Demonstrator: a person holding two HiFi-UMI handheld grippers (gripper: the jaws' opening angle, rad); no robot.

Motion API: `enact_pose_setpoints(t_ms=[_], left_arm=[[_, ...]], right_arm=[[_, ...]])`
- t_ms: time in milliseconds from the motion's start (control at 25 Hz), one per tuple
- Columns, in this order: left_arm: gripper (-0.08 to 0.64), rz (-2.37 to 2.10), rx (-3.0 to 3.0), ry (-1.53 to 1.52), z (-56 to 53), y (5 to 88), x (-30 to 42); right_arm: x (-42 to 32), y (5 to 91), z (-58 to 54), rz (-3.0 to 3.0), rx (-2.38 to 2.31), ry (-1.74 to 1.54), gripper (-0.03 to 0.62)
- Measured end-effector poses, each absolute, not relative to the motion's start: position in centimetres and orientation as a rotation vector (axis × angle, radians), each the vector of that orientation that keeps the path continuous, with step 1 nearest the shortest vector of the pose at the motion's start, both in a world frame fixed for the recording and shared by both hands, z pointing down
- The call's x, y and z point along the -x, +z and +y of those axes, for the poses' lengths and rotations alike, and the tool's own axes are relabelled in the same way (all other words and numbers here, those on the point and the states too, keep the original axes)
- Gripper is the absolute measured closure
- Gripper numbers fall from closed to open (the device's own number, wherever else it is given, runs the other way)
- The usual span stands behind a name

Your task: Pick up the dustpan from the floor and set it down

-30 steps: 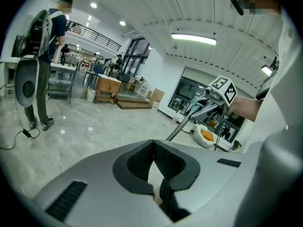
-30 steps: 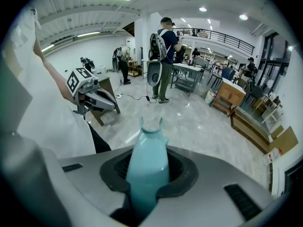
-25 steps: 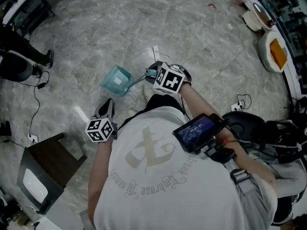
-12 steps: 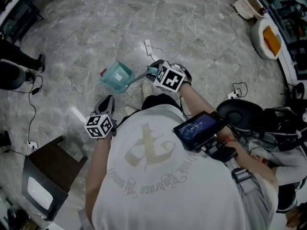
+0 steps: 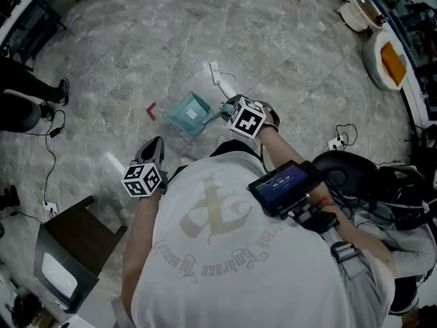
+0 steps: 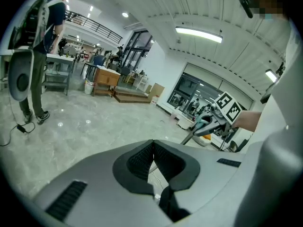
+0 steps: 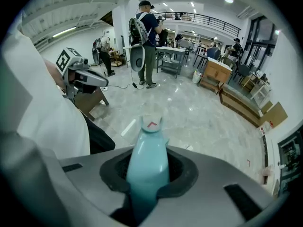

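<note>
The dustpan (image 5: 191,113) now sits nearer the middle of the head view, further right than a second ago, and its tray has turned. A small red mark (image 5: 151,111) on the floor (image 5: 273,33) that was at its edge now lies apart to its left. The right gripper (image 5: 227,108) has shifted a little right and lower in the frame with it. The left gripper (image 5: 152,149) stays at lower left, barely changed.

The right gripper's own view shows its jaws clamped on the dustpan's teal handle (image 7: 147,155), which runs out between the pads toward the floor. The left gripper's jaws are pressed together with nothing between them.

The step in hand looks like the set-down. To do it well, lower steadily and keep the tray level so its bottom meets the tiles flat. Let go only once the pan rests on the floor; whether it touches yet I cannot tell. Keep the left gripper clear.
</note>
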State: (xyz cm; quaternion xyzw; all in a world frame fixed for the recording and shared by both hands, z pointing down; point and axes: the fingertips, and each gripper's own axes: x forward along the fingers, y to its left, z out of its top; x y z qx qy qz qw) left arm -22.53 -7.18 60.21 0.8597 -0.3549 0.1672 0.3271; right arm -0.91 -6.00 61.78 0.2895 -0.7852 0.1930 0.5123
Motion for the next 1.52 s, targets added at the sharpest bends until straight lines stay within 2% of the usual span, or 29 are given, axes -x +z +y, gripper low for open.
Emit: enact_pose_setpoints(t_ms=[640, 1040, 1520], left_arm=[[0.548, -0.883, -2.269, 0.534, -12.4, 59.9, 14.7], [0.549, -0.906, -2.217, 0.582, -15.8, 61.8, 9.2], [0.548, -1.006, -2.099, 0.598, -12.5, 62.8, 9.6]], right_arm=[[-6.5, 65.5, -9.5, -1.885, -0.758, 0.595, 0.499], [-13.3, 71.2, -13.2, -1.826, -0.777, 0.655, 0.499], [-14.0, 76.1, -14.5, -1.808, -0.727, 0.67, 0.499]])
